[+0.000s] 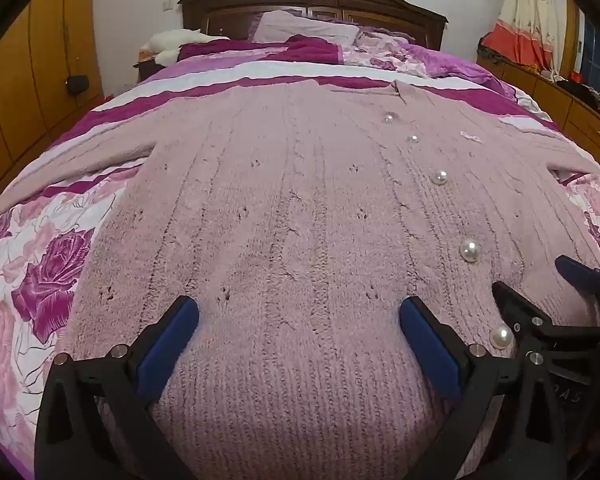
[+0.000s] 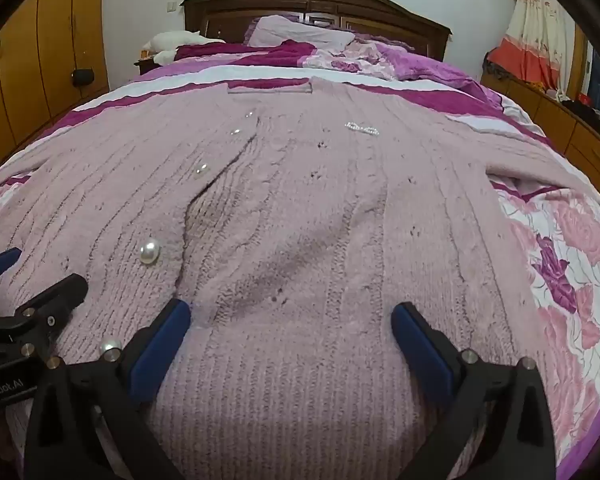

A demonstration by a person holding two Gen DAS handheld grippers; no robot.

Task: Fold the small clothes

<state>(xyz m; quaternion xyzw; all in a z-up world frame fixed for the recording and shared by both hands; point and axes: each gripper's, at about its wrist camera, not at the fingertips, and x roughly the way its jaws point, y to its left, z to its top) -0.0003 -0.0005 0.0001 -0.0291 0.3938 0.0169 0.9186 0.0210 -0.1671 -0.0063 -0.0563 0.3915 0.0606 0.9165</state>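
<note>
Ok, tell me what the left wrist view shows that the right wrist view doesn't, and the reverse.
Only the left wrist view: the cardigan's left sleeve stretched across the floral bedspread, and the right gripper at its right edge.

Only the right wrist view: the other sleeve, and the left gripper at its left edge.

Both: the pink knit cardigan spread flat, its pearl buttons, the headboard, and each camera's own open fingers over the hem.

A home bedroom. A bed [image 1: 40, 264] with a floral purple cover fills the view, its dark wooden headboard [image 1: 312, 4] and pillow [image 1: 304, 28] far off. Wooden wardrobes [image 1: 28, 80] line the left wall, a curtain [image 1: 528, 20] hangs far right.
</note>
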